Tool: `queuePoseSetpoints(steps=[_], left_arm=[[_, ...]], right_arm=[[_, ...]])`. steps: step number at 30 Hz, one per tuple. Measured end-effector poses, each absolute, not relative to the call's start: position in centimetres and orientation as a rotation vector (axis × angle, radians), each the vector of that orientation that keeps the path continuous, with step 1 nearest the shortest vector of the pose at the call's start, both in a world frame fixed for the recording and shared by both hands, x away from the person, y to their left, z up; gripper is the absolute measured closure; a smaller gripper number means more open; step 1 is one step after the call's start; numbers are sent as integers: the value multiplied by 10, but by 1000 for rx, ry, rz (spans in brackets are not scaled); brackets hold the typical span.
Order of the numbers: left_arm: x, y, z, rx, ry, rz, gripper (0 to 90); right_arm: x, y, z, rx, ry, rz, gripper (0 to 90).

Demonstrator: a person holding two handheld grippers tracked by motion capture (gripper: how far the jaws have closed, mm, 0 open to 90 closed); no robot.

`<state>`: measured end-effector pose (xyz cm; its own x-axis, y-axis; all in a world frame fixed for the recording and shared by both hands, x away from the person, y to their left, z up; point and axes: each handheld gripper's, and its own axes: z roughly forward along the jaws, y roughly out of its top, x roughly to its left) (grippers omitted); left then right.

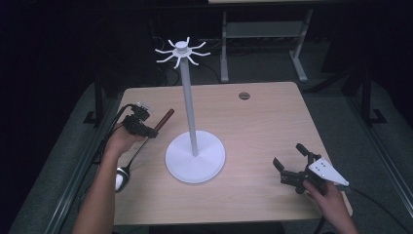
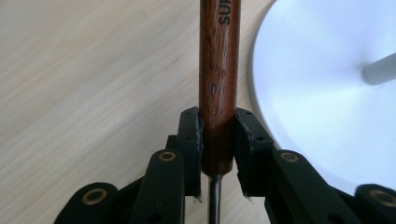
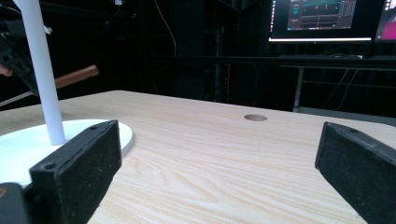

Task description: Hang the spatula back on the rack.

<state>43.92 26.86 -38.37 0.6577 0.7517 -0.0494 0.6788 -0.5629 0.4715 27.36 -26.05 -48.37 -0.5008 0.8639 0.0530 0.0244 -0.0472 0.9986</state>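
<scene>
Beside the white stand (image 1: 195, 156), our left tongs (image 1: 151, 130) clamped the wooden-handled spoon (image 2: 218, 93), lifted but not yet hung; right tongs (image 1: 288, 163) gaped wide, empty.

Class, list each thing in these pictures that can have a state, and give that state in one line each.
Left tongs: shut on the ladle's wooden handle.
Ladle: held by its handle, bowl end hanging low by the table edge.
Right tongs: open, nothing between them.
White stand: upright on the table, hooks bare.
Table: bears the stand.
</scene>
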Motion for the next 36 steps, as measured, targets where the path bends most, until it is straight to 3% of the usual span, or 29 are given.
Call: queuePoseSetpoints(steps=[16,36], left_arm=[[410,285,-360,2177,1042,321,733],[382,303,-335,1948,915,331,734]], right_arm=[[274,-260,-484,960,1570,1622,0],[274,-260,-484,960,1571,1620,0]])
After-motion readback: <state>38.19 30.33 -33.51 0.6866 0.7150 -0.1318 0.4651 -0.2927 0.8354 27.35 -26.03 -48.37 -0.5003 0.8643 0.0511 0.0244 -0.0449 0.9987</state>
